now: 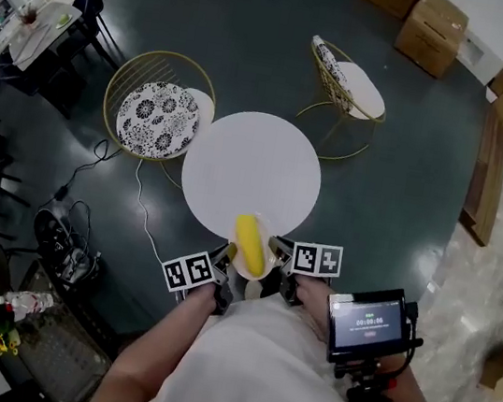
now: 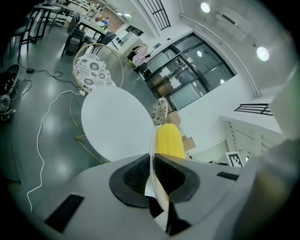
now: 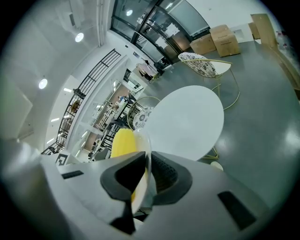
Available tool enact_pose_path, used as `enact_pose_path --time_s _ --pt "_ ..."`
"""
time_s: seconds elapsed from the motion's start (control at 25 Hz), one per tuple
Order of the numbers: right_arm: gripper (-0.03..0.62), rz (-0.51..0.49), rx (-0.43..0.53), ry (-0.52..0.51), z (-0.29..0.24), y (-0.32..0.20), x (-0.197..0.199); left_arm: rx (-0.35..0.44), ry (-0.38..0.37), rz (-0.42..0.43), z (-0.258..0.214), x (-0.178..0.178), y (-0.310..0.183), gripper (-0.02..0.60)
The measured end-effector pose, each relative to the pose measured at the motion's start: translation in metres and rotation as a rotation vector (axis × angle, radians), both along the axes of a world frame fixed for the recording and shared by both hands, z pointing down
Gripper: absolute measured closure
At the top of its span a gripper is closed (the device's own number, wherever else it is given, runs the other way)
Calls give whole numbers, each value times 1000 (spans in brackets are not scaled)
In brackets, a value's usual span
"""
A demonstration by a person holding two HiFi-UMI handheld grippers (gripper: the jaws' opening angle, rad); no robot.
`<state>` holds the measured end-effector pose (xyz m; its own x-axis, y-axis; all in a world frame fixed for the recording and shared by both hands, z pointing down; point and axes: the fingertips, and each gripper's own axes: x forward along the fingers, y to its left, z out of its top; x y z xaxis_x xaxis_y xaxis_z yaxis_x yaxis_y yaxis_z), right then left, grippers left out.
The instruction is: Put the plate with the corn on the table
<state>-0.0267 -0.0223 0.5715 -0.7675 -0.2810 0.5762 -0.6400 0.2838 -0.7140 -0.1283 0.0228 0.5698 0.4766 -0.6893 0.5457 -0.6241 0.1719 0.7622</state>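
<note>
The plate (image 2: pixel 152 147) is up in the air, held between the two grippers in front of the person's body, with the yellow corn (image 1: pixel 249 242) lying on it. The left gripper (image 2: pixel 153 177) is clenched on the plate's rim: in the left gripper view its dark pads pinch the thin white edge, and the corn shows just past them. The right gripper (image 3: pixel 146 177) grasps the opposite rim the same way, its jaws pressed onto the plate from both sides with the corn just beyond. In the head view the two grippers face each other with the plate between them, and their marker cubes show on either side of it. The plate does not rest on the round white surface (image 1: pixel 239 160); in the head view the corn overlaps the surface's near edge, and in both gripper views the bare top lies beyond and below the plate. Behind the surface stand two gold wire chairs, one with a round black-and-white patterned cushion (image 1: pixel 157 119) at the left and the other (image 1: pixel 350 86) at the right. A white cable (image 1: pixel 140 206) trails over the dark floor (image 1: pixel 398 171) at the left, and cardboard boxes (image 1: pixel 432 30) sit far back at the right.
</note>
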Motion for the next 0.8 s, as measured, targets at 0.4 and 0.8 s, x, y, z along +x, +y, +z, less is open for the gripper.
enact_pose_path --time_s 0.4,0.8 --pt "551 -136 -28 -2 11 -31 -49 -38 -11 -115 10 -41 -18 545" --pt "551 -156 -94 16 39 -72 -42 -102 -12 -122 35 -35 -60 545"
